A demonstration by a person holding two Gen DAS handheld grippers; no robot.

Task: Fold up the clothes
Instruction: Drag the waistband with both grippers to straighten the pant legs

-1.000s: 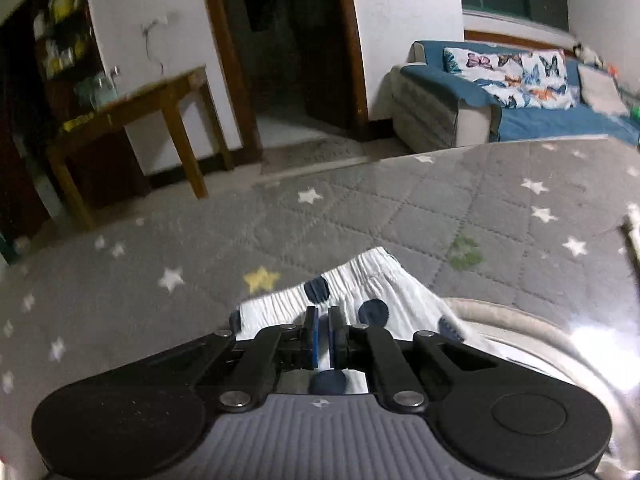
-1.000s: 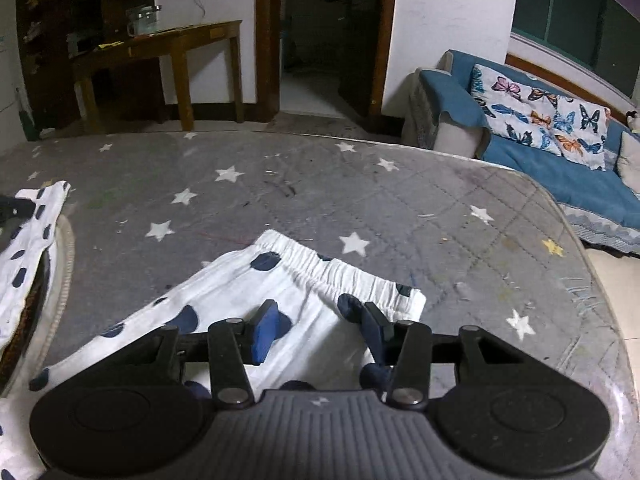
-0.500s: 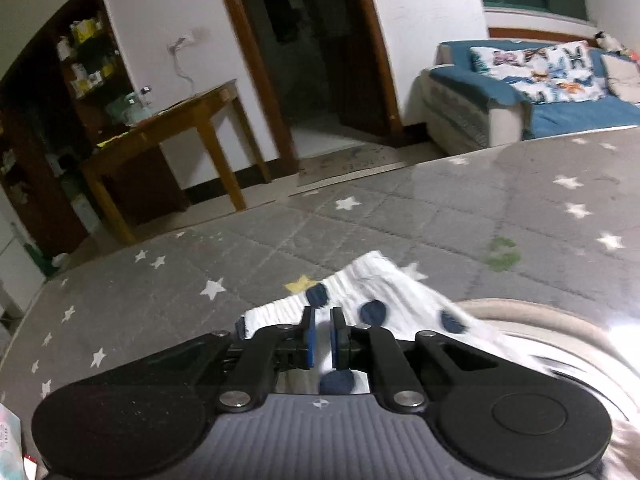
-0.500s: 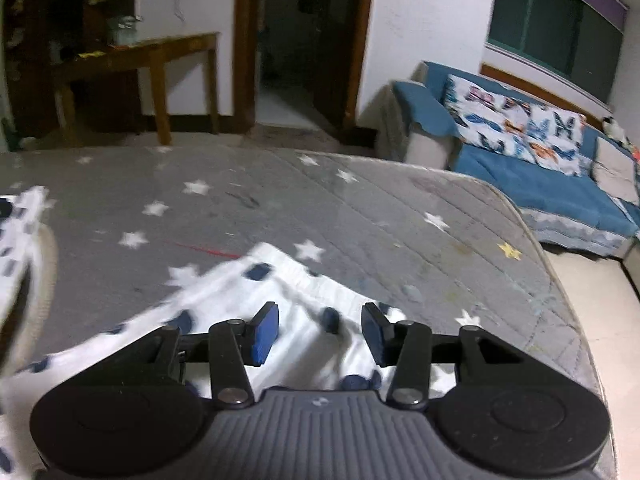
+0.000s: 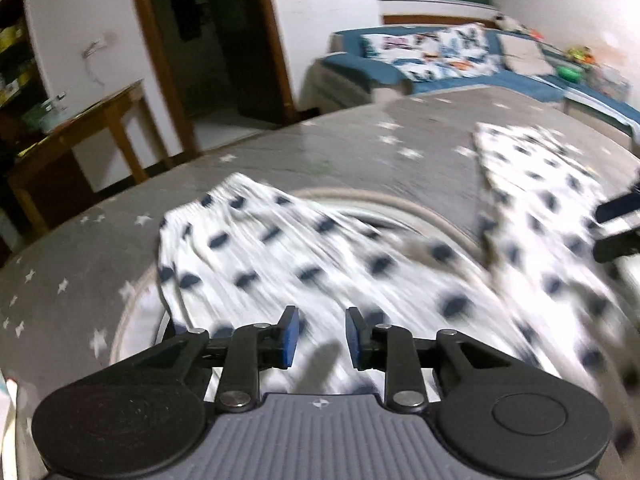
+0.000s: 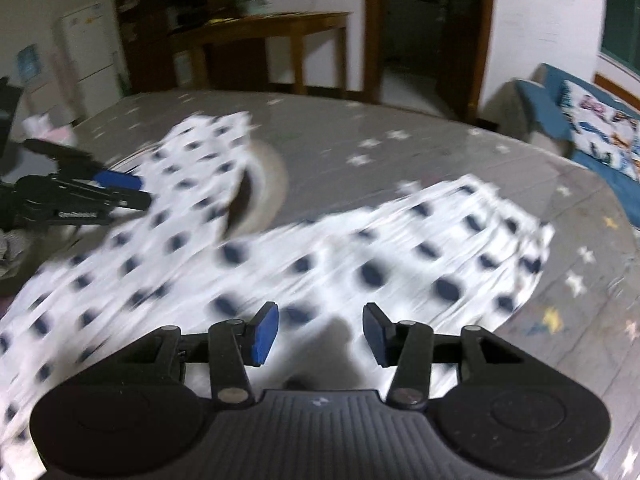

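White trousers with dark blue dots (image 5: 304, 264) lie spread on the grey star-patterned mattress (image 5: 224, 176), the two legs splayed apart. In the right wrist view the same trousers (image 6: 360, 264) stretch from left to right. My left gripper (image 5: 319, 338) is open and empty, just above one leg. My right gripper (image 6: 320, 336) is open and empty above the other leg. The left gripper also shows at the left edge of the right wrist view (image 6: 116, 184); the right gripper shows at the right edge of the left wrist view (image 5: 618, 224). Both views are blurred by motion.
A round beige cushion rim (image 5: 384, 200) lies under the trousers. A wooden table (image 5: 92, 116) and a dark doorway (image 5: 224, 36) stand behind the mattress. A blue sofa with butterfly cushions (image 5: 440, 56) is at the back right. A white fridge (image 6: 84, 52) stands far left.
My left gripper has opened and let go of the trousers' waistband. Both grippers have pulled back and up, so much more of the spread trousers shows. The right gripper stayed open.
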